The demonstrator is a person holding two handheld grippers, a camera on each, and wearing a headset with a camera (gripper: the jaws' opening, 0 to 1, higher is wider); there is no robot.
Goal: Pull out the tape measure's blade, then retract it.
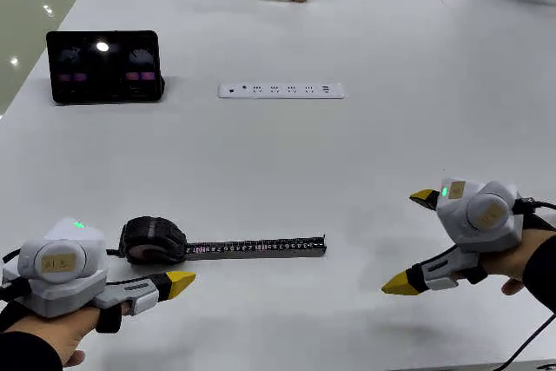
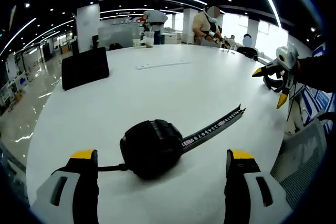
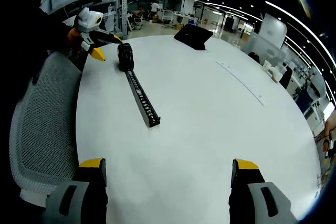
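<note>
Blade (image 1: 261,248) lies out toward 3 o'clock, locked we guess, so our left gripper (image 2: 161,156) and right gripper (image 1: 411,239) both gape, released; left faces the case (image 1: 152,241) for retracting.

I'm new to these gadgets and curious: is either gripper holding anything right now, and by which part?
Nothing is held. The left gripper and right gripper both have open jaws; the tape measure lies on the table, blade out.

Bright overhead light, glare on floor (image 1: 22,15) (fisheye edges warp).
</note>
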